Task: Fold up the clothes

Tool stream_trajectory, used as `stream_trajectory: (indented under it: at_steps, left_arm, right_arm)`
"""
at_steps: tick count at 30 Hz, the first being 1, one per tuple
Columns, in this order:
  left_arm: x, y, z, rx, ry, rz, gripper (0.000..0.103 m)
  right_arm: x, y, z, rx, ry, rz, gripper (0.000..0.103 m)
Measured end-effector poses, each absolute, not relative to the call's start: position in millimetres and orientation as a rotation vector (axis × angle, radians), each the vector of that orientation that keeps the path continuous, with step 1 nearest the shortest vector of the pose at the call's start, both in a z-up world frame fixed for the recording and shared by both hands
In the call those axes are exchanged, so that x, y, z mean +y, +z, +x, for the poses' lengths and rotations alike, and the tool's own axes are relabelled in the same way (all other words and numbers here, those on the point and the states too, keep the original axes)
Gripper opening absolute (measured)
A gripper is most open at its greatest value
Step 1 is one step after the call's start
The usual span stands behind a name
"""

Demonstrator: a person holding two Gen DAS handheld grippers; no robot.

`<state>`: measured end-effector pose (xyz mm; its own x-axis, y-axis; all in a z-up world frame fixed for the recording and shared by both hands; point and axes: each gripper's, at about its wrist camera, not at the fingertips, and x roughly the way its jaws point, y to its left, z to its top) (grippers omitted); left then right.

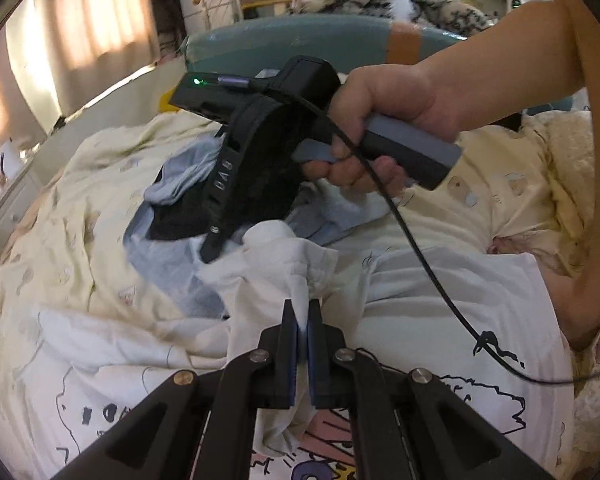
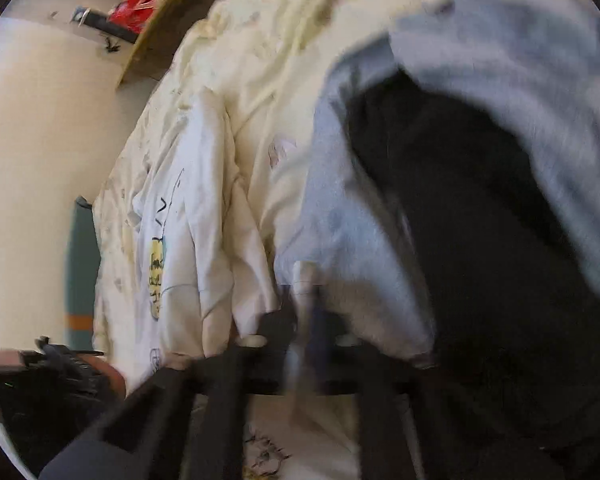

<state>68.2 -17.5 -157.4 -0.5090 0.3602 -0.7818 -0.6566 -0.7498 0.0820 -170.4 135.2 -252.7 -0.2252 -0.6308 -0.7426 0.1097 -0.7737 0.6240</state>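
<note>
1. The left gripper [image 1: 302,312], low in the frame's centre, pinches a fold of the white printed T-shirt [image 1: 440,308].
2. The right gripper [image 2: 306,304], blurred, clamps white cloth, apparently the same shirt, beside a grey-blue garment [image 2: 352,216] on the cream bedding [image 1: 60,208].

Little can be read here. In the left wrist view, raised characters run along the black curved guard of the right gripper [image 1: 224,184]; they look like "UAB" or "0A8", and which it is cannot be told. The white T-shirt [image 1: 440,312] spread on the bed carries drawn graphics and what may be hand-lettered words near the lower edge of the view, too cut off to read. In the right wrist view the same shirt shows dark lettering on a yellow patch [image 2: 158,268], blurred and illegible.
</note>
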Motion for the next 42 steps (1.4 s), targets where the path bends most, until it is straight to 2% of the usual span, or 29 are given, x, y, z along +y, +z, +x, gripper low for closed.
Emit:
stream_trajectory:
  at_steps: [7, 14, 19, 26, 33, 35, 36, 37, 38, 39, 40, 42]
  left_arm:
    - [-9, -137, 55, 0.498, 2.368, -0.953, 0.003]
    - [41, -106, -23, 0.534, 2.628, -0.79, 0.003]
    - [76, -113, -89, 0.396, 2.728, -0.774, 0.003]
    - [87, -109, -183, 0.021, 2.784, -0.793, 0.003]
    - [118, -133, -258, -0.03, 2.68, -0.942, 0.003]
    - [130, -145, -270, -0.003, 2.629, -1.012, 0.009]
    - [136, -150, -274, 0.012, 2.596, -1.048, 0.023]
    - [142, -156, -278, 0.027, 2.562, -1.085, 0.03]
    - [144, -155, -276, 0.024, 2.54, -1.079, 0.042]
    - [146, -153, -272, 0.027, 2.531, -1.06, 0.047]
    - [149, -149, -267, 0.031, 2.522, -1.03, 0.048]
    - [154, -138, -257, 0.025, 2.516, -0.958, 0.05]
  right_arm:
    - [157, -146, -179, -0.493, -2.203, 1.213, 0.002]
    - [205, -71, -222, -0.403, -2.385, 1.033, 0.002]
    - [223, -61, -274, -0.187, -2.438, 1.078, 0.002]
    - [255, -71, -349, 0.095, -2.507, 1.226, 0.002]
    - [312, -87, -384, 0.241, -2.571, 1.397, 0.002]
    - [318, -104, -392, 0.32, -2.565, 1.484, 0.002]
    - [319, -112, -396, 0.353, -2.559, 1.526, 0.002]
    - [321, -121, -399, 0.373, -2.542, 1.571, 0.002]
    - [322, -130, -403, 0.382, -2.518, 1.618, 0.003]
    - [323, -136, -405, 0.404, -2.514, 1.651, 0.009]
    - [325, -140, -408, 0.437, -2.527, 1.674, 0.021]
    - [329, -142, -412, 0.483, -2.546, 1.706, 0.026]
